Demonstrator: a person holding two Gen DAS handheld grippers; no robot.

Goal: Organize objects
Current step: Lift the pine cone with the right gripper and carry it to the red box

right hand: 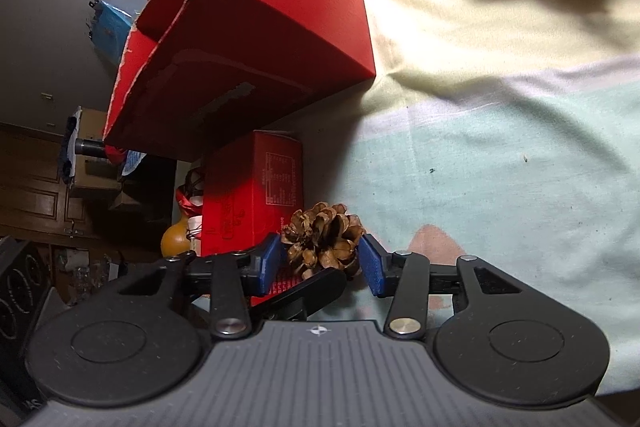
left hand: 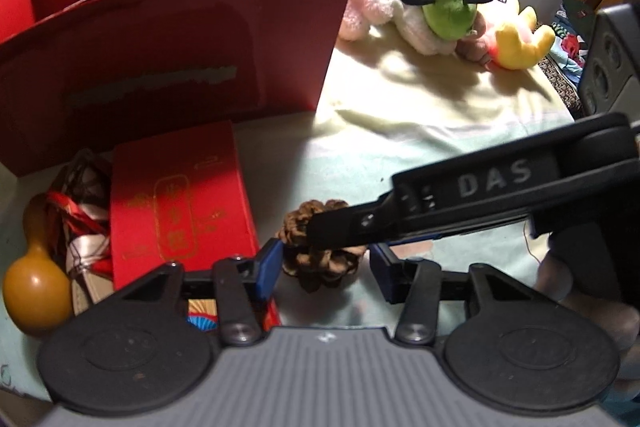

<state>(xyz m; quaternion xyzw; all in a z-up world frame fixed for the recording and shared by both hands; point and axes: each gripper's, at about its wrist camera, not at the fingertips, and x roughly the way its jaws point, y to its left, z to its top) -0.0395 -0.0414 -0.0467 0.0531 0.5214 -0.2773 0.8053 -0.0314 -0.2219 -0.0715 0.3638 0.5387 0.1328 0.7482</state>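
- Two grippers converge on one pinecone (right hand: 324, 239) lying on the pale sheet (right hand: 500, 155), just beside the small red box (right hand: 252, 195).
- Right gripper (right hand: 322, 259) brackets it, blue pads seemingly touching its scales, though contact is hard to confirm.
- Left gripper (left hand: 324, 267) stands spread, empty, likely steadying.
- Open sheet lies rightward; the tall red carton (left hand: 168, 67) walls the left.

Both the left gripper (left hand: 323, 269) and right gripper (right hand: 322, 263) hold their jaws apart, nearly meeting.

Pine cone (left hand: 320, 247) between spread jaws, beside red box (left hand: 180, 203).
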